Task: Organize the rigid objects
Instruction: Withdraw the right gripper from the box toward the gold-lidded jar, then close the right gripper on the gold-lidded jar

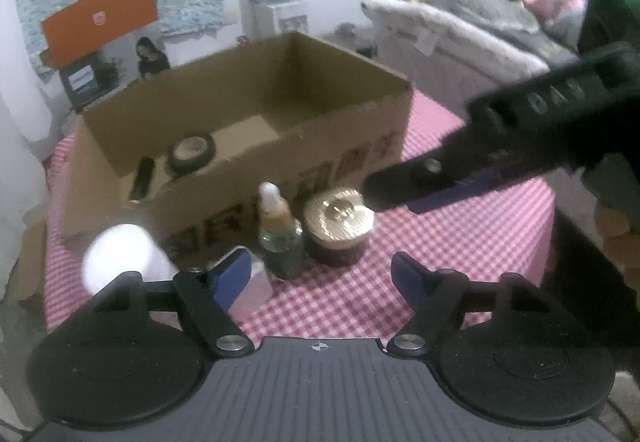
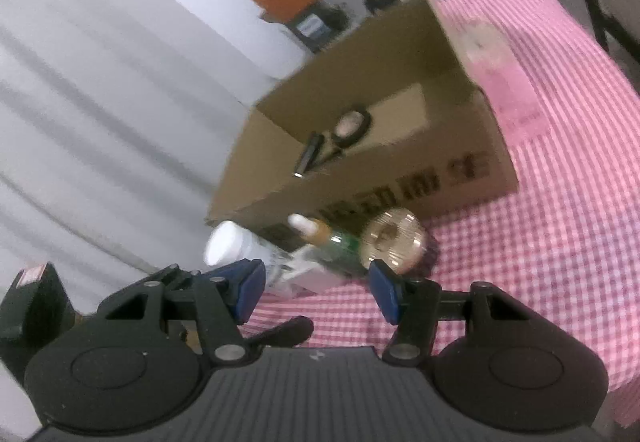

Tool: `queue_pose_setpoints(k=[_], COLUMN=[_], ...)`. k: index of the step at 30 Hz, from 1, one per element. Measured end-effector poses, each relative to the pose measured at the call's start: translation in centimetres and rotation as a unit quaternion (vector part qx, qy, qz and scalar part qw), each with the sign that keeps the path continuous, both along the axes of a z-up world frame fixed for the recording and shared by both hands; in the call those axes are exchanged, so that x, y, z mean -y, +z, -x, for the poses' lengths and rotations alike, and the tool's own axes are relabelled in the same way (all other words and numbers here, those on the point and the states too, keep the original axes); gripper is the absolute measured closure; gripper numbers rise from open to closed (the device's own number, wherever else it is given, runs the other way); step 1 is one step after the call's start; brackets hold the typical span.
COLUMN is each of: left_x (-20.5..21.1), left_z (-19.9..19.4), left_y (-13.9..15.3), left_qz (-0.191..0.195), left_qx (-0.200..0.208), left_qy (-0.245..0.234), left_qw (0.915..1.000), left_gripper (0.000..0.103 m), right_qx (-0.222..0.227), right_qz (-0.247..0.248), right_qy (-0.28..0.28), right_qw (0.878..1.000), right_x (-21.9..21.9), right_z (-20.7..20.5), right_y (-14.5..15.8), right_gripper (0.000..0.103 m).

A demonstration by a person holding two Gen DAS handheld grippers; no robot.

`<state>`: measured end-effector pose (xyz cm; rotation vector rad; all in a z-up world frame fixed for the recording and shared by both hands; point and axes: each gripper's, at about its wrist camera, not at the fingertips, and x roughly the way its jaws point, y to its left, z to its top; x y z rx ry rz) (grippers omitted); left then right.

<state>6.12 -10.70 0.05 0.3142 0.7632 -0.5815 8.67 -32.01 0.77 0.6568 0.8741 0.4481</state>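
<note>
You've got both tools out over the pink checked tablecloth [image 1: 460, 242], and neither has anything in it. Your left gripper [image 1: 320, 274] stands wide apart with only cloth between its blue pads. Your right gripper [image 2: 316, 290] is parted about halfway, also holding nothing; from the left wrist view it comes in from the right, its tip just above the gold-lidded jar [image 1: 338, 230].

Along the near wall of the cardboard box [image 1: 248, 169] you have a row of things waiting on the cloth. The dropper bottle [image 1: 278, 234] stands upright, long axis vertical, white tip pointing up, green glass below. The gold-lidded jar sits just beside it on the right, upright, lid facing up. To the left is a white cylinder [image 1: 120, 258], badly blurred; it seems to lean with its top towards you, though you can't be sure. A small pale box [image 1: 256, 282] sits low beside your left pad.

Inside the cardboard box, near the left end, a roll of black tape [image 1: 191, 153] lies flat, hole up. Beside it a slim black stick [image 1: 142, 179] lies along the floor, long axis running from the near wall towards the back.
</note>
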Motion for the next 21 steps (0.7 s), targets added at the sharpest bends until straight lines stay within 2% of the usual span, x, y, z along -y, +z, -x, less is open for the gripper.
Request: queue_pose_setpoints(k=[4, 10, 21], left_x=[1.2, 2.4, 3.5], left_z=[-0.6, -1.5, -3.8], left_y=[-1.4, -3.0, -4.4], left_qz=[-0.014, -0.024, -0.034], left_qx=[0.001, -0.013, -0.031], left_qy=[-0.013, -0.025, -0.026], left_qw=[0.9998, 0.9993, 0.9986], left_gripper=[0.030, 0.038, 0.040], right_qx=[-0.015, -0.028, -0.045], right_qz=[-0.004, -0.007, 0.008], right_qy=[-0.018, -0.031, -0.018], right_qw=[1.000, 0.999, 0.999], right_x=[0.7, 1.7, 1.6], right_z=[-0.8, -2.4, -6.2], right_y=[-1.7, -3.3, -5.0], right_gripper=[0.044, 0.052, 0.057])
